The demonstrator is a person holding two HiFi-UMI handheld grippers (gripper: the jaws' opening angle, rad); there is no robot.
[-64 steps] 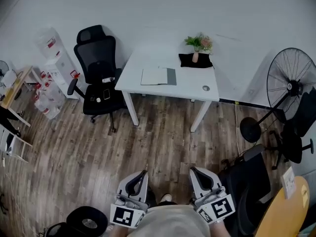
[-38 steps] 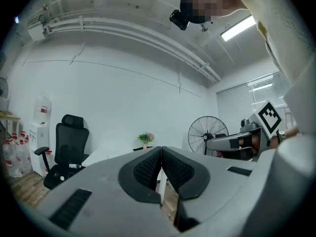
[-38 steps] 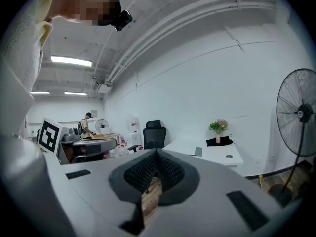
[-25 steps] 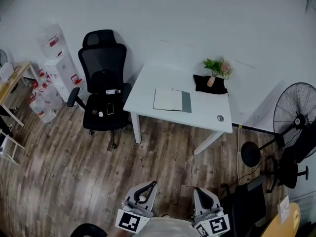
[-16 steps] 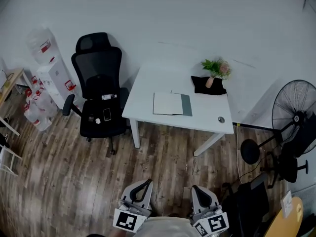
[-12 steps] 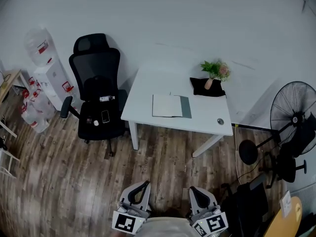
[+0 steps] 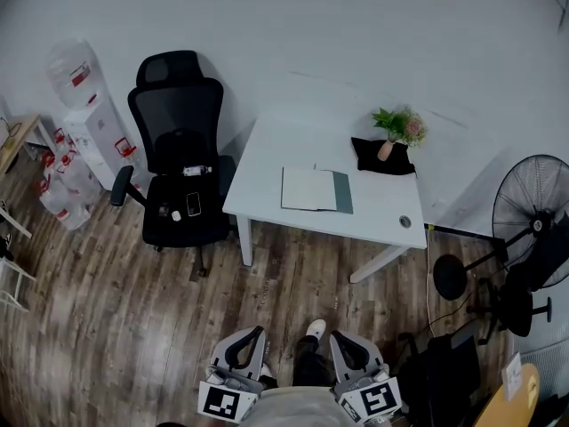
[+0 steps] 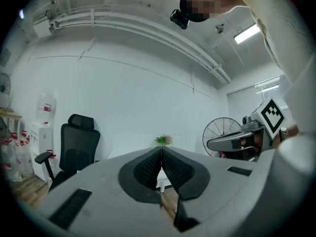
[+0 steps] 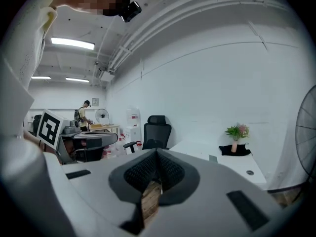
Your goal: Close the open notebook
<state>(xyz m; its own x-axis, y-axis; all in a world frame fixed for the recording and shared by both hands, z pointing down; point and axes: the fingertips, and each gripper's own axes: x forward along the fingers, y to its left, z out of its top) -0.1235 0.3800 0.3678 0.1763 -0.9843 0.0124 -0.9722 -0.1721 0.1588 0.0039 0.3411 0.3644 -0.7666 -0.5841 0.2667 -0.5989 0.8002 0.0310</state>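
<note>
An open notebook [image 7: 316,189] with white pages and a grey cover edge lies flat on the white table [image 7: 267,181], well ahead of me across the wooden floor. My left gripper [image 7: 248,341] and right gripper [image 7: 346,345] are held low near my body, far from the table. Both are shut with nothing between their pads. In the left gripper view the jaws [image 8: 161,149] meet at the tips; the right gripper [image 9: 157,153] jaws also meet. The table [image 9: 224,163] shows at the right of the right gripper view.
A small vase of flowers [image 7: 394,133] stands on a black cloth at the table's back right. A black office chair [image 7: 182,167] with a phone on its seat stands left of the table. A standing fan [image 7: 524,229] and a water dispenser [image 7: 93,123] flank the area.
The view has shifted slightly and the table sits a little nearer. Both grippers stay shut and low; a white shoe now shows between them.
</note>
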